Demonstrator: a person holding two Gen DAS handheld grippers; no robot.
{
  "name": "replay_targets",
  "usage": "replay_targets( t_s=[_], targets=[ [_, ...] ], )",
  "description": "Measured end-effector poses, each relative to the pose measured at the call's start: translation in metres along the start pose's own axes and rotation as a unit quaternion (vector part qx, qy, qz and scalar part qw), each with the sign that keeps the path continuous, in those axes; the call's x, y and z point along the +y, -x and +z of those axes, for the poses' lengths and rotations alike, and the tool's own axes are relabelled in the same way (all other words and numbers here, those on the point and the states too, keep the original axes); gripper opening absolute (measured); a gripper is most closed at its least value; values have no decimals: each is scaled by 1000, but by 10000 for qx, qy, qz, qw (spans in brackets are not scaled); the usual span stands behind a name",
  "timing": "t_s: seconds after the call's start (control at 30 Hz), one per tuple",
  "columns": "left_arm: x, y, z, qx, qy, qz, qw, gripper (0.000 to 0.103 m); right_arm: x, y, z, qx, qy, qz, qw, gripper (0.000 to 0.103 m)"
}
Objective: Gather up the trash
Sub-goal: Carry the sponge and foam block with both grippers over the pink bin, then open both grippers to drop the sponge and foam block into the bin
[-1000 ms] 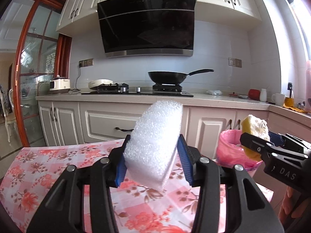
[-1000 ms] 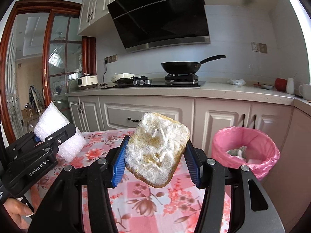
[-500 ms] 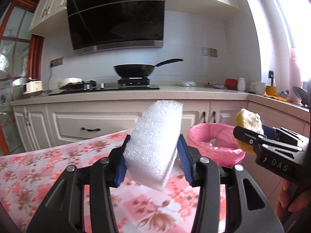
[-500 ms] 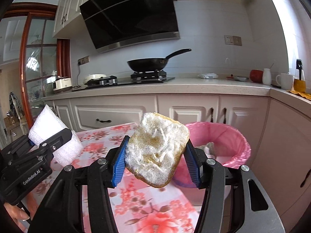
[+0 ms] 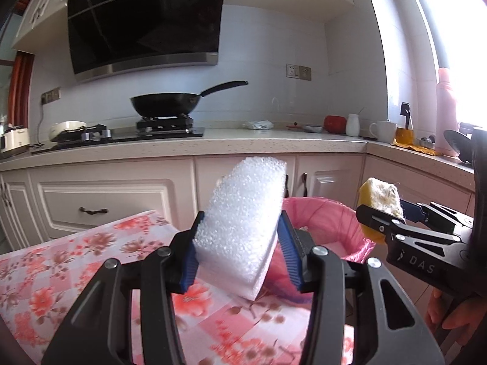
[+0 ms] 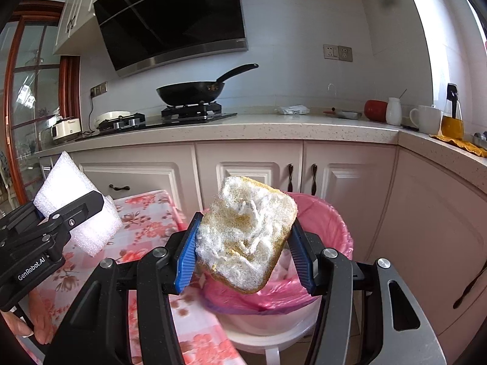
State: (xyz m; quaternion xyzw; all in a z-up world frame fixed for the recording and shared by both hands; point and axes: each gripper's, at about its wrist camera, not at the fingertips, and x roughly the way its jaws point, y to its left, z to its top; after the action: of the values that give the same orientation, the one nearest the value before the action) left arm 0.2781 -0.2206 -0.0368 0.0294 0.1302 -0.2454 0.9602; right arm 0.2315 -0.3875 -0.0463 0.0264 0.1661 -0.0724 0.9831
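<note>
My left tool [image 5: 239, 251] pinches foam [image 5: 243, 213], right tool [image 6: 243, 251] a sponge [image 6: 246, 231] — release early and either misses the bin [image 6: 331, 222], lower right.

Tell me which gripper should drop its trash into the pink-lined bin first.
Right, probably. The right gripper holds the worn sponge directly in front of the bin; the left gripper with its white foam block still sits partly over the table.
</note>
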Motion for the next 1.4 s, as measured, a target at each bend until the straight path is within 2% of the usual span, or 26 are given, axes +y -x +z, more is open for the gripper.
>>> replay_targets(
  t_s=[0.47, 0.63, 0.7, 0.77, 0.83, 0.93, 1.03, 1.1, 1.23, 1.3, 1.4],
  targets=[
    [-22, -108, 37, 194, 279, -636, 9974, 46, -73, -63, 16, 50, -200, 19, 9998, 54],
    [-30, -143, 39, 311, 422, -757, 9957, 48, -85, -77, 16, 64, -245, 154, 9996, 59],
    [-31, -153, 38, 353, 519, -827, 9946, 53, -86, -83, 15, 102, -268, 252, 9993, 67],
    [-29, -162, 37, 383, 645, -832, 9937, 74, -86, -89, 13, 136, -249, 240, 9993, 73],
    [-25, -167, 37, 322, 775, -710, 9939, 78, -87, -92, 11, 181, -285, 262, 9991, 73],
    [-19, -166, 38, 307, 820, -637, 9941, 80, -88, -93, 7, 216, -280, 210, 9992, 73],
    [-10, -155, 38, 230, 795, -434, 9956, 88, -89, -86, 6, 208, -349, 158, 9990, 73],
    [-4, -146, 37, 201, 799, -316, 9961, 98, -88, -80, 6, 215, -375, 90, 9990, 74],
    [8, -118, 40, 229, 733, -26, 9970, 98, -83, -56, 11, 312, -405, -85, 9987, 78],
    [10, -102, 45, 235, 600, 88, 9979, 98, -78, -39, 18, 489, -496, -73, 9975, 84],
    [8, -77, 54, 370, 280, 250, 9986, 98, -68, -8, 27, 539, -639, -86, 9965, 85]
  ],
)
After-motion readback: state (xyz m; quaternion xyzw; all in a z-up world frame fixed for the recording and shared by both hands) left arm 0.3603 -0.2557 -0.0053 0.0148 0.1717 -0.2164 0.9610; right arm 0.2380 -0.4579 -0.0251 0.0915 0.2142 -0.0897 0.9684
